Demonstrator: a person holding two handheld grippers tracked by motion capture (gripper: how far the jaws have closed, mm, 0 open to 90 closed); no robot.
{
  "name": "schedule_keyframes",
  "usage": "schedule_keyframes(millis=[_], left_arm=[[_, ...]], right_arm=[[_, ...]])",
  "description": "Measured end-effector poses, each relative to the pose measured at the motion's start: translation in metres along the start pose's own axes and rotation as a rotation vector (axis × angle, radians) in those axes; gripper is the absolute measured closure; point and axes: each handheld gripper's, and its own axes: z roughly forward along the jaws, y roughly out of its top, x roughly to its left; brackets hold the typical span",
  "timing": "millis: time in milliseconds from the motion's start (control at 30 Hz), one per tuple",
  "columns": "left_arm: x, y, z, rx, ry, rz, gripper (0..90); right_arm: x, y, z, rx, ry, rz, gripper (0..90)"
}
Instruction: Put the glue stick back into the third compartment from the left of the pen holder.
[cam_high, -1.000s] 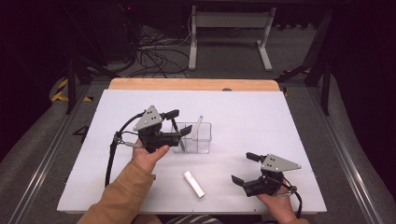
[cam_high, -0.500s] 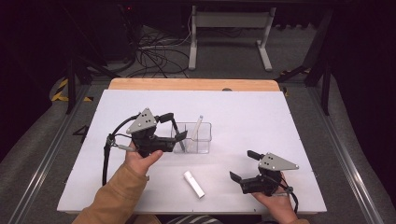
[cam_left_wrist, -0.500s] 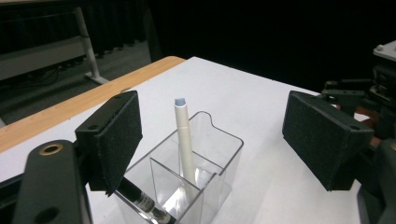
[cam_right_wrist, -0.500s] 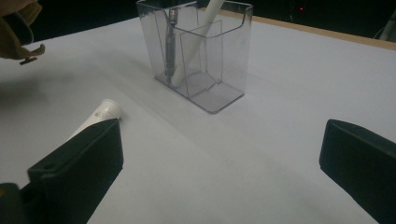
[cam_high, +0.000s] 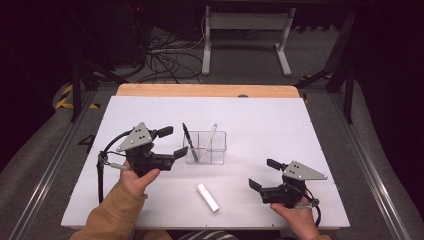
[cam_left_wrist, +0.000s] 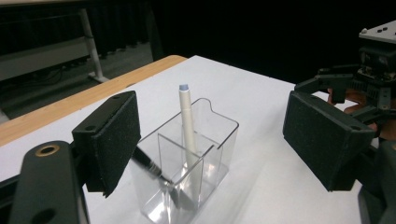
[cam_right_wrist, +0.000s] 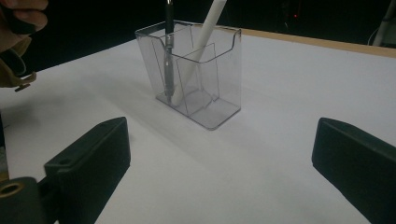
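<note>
A clear plastic holder (cam_high: 216, 150) stands mid-table with a black pen (cam_high: 188, 141) and a white pen (cam_high: 210, 137) leaning in its compartments. My left gripper (cam_high: 172, 141) is open just left of the holder, and its jaws have just been opening with nothing pressed between them. In the left gripper view the holder (cam_left_wrist: 210, 140) sits ahead between the pads, holding the white pen (cam_left_wrist: 187, 121) and black pen (cam_left_wrist: 150, 164). My right gripper (cam_high: 263, 174) is open near the front right; its jaws have just been closing slightly on nothing. It faces the holder (cam_right_wrist: 219, 74).
A short white tube (cam_high: 207, 196) lies on the white table top (cam_high: 300, 125) in front of the holder. The wooden table edge (cam_high: 205, 90) runs along the back. Beyond it are cables and a stand's legs on the floor.
My left gripper has drawn back to the left, away from the holder, and the black pen stands in the holder on its own. The right gripper has barely shifted.
</note>
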Motion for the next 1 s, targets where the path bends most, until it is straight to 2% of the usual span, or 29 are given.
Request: schedule_keyframes(millis=[233,400,567,700,800,1000], left_arm=[[0.001,-0.012,-0.019,0.02,0.028,0.002,19.5],[0.002,-0.022,-0.031,0.031,0.041,-0.018,19.1],[0.003,-0.035,-0.042,0.059,0.067,-0.018,18.8],[0.003,-0.048,-0.047,0.084,0.088,-0.025,18.6],[0.003,-0.057,-0.049,0.093,0.091,-0.043,18.6],[0.002,-0.072,-0.055,0.126,0.126,-0.024,18.2]], right_arm=[[0.004,0.005,0.002,0.023,-0.009,-0.012,5.6],[0.004,0.008,0.0,0.016,-0.02,-0.012,5.9],[0.004,0.01,-0.001,0.011,-0.028,-0.014,6.9],[0.004,0.012,0.001,0.038,-0.01,-0.007,8.0],[0.005,0.013,0.002,0.041,-0.015,-0.015,7.7],[0.009,0.017,0.002,0.039,-0.028,-0.039,7.5]])
